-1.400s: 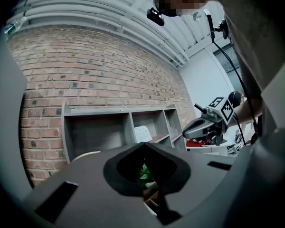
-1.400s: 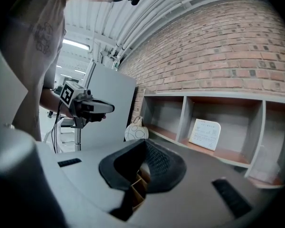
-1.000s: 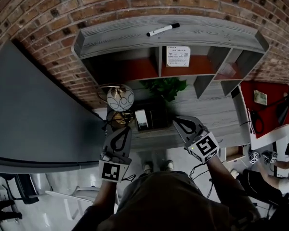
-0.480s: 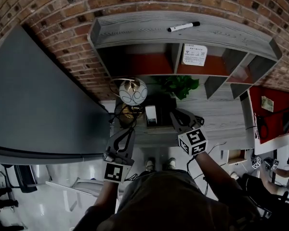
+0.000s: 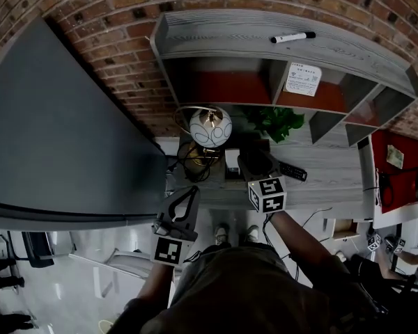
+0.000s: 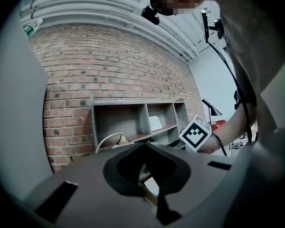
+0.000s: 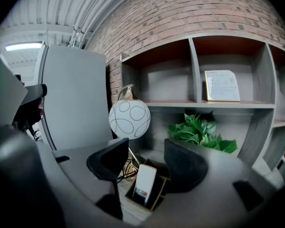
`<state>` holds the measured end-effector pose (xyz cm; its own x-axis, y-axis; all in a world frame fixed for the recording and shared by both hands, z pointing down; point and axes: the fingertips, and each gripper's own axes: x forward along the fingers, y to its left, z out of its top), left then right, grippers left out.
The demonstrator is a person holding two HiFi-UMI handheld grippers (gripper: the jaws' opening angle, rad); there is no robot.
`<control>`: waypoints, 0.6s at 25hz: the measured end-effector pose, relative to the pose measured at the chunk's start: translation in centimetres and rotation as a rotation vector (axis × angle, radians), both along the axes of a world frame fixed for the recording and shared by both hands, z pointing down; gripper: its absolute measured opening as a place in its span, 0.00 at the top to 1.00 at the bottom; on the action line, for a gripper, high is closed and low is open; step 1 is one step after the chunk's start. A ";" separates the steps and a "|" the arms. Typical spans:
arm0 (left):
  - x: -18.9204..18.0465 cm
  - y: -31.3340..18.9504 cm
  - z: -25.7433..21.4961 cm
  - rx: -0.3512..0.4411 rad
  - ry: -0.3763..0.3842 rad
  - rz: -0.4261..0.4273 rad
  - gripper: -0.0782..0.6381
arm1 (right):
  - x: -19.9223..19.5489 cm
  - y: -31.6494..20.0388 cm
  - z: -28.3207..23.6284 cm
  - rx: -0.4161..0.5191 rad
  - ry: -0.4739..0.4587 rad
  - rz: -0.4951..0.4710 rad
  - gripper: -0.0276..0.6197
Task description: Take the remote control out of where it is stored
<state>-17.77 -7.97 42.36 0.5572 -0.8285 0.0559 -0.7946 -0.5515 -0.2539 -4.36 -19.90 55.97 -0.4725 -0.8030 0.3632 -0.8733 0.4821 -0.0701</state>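
Head view: I am on the reach, with nothing lifted yet. My right gripper (image 5: 253,160) hangs over the near part of the desk (image 5: 334,165), just right of the white remote (image 5: 232,162). A dark handset (image 5: 292,172) lies further right. My left gripper (image 5: 187,199) waits off the near edge, well apart from both.

Left gripper view: its jaws meet at the tips and hold nothing. It points level at the shelf (image 6: 133,118), so I judge it idle for this step.

Right gripper view: the right gripper (image 7: 147,158) has just been opening its jaws, and they stand wide. The remote (image 7: 143,182) stands upright in its holder (image 7: 160,194), low in the gap between them, with neither pad touching it. Next I need to come lower and further in until the pads flank its upper end, close, then draw it straight up so the holder does not tip.

The desk is grey wood grain, and the shelf sits on its far side against a brick wall (image 7: 218,13). A globe lamp (image 7: 129,119) stands at the left, with cables near the holder, and a plant (image 7: 202,132) at the right. In the head view a marker (image 5: 292,37) lies on top of the shelf, and a grey panel (image 5: 56,131) closes the left side.
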 end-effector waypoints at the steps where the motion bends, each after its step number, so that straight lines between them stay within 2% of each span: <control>1: -0.2 0.0 0.0 -0.011 0.030 -0.011 0.88 | -0.2 -0.3 0.5 -0.005 0.011 0.013 0.60; 6: -0.6 0.3 0.3 -0.039 0.066 -0.014 0.88 | -1.3 -1.6 3.4 -0.032 0.061 0.076 0.55; 7: -0.6 0.3 0.4 -0.038 0.053 -0.007 0.88 | -1.5 -1.9 4.0 -0.037 0.070 0.088 0.55; 9: -0.6 0.5 0.8 -0.029 -0.032 0.025 0.88 | -2.0 -2.4 5.7 -0.054 0.088 0.109 0.55; 10: -0.7 0.4 0.9 -0.029 -0.050 0.032 0.88 | -2.3 -2.5 6.6 -0.070 0.099 0.116 0.55; 15: -0.8 -0.1 0.8 -0.043 -0.021 0.023 0.88 | -3.5 -3.1 9.9 -0.127 0.139 0.135 0.55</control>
<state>-18.60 -8.04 43.17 0.5747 -0.8118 0.1036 -0.7759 -0.5808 -0.2463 -7.86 -22.98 65.90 -0.3020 -0.7993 0.5195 -0.9348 0.3552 0.0031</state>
